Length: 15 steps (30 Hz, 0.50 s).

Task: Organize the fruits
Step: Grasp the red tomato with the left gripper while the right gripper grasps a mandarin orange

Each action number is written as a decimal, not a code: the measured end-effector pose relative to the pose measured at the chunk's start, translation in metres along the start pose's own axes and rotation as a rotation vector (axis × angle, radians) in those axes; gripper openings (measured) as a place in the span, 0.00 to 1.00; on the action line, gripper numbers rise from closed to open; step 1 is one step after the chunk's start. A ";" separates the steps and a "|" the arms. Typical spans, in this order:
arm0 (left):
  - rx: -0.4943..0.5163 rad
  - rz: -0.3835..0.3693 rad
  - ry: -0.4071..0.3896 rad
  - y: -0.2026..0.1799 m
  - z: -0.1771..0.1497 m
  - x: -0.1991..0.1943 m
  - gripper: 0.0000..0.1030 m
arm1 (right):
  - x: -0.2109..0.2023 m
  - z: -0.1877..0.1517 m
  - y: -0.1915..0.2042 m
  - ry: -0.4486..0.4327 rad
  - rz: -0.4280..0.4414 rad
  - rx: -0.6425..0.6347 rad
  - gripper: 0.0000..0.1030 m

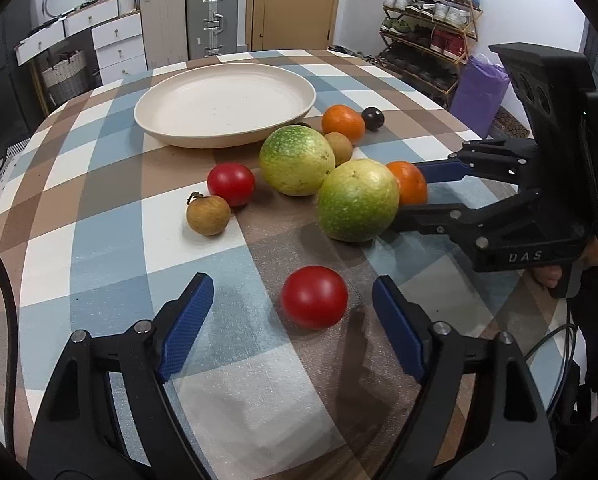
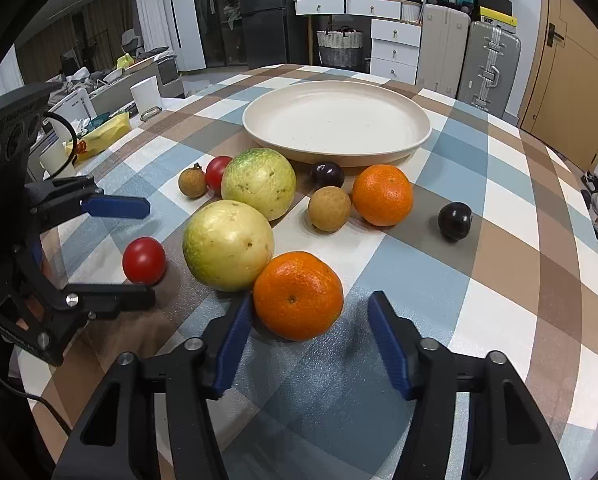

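Left wrist view: left gripper (image 1: pixel 293 312) straddles a tomato (image 1: pixel 314 297), pads clear. Right gripper (image 2: pixel 311 334), at 3 o'clock, brackets an orange (image 2: pixel 297 295), ungrasped. Plate (image 1: pixel 179 136), at 11 o'clock, sits bare; every fruit remains on the table (image 1: pixel 99 240).

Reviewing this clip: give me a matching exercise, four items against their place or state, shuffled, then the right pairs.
Items:
1. plate
2. near tomato
3. near orange
4. lone dark plum

Places or states:
A. between the right claw's open fingers
B. holds no fruit
C. apart, right of the cluster in the right wrist view
D. between the left claw's open fingers

Pairs: 1-B, 2-D, 3-A, 4-C
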<state>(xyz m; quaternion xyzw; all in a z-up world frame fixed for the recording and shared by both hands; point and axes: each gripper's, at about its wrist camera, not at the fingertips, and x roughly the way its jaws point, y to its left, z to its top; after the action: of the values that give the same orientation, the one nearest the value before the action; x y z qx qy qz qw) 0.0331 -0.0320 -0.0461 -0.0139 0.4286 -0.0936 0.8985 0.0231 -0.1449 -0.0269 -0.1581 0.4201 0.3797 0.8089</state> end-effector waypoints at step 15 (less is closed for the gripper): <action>0.032 -0.099 0.018 -0.009 -0.006 -0.003 0.36 | -0.013 -0.006 0.001 -0.037 -0.001 0.015 0.41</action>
<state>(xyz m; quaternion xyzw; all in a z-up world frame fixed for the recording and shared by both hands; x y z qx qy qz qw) 0.0250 -0.0403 -0.0466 -0.0198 0.4337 -0.1448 0.8891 0.0143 -0.1539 -0.0197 -0.1451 0.4078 0.3792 0.8179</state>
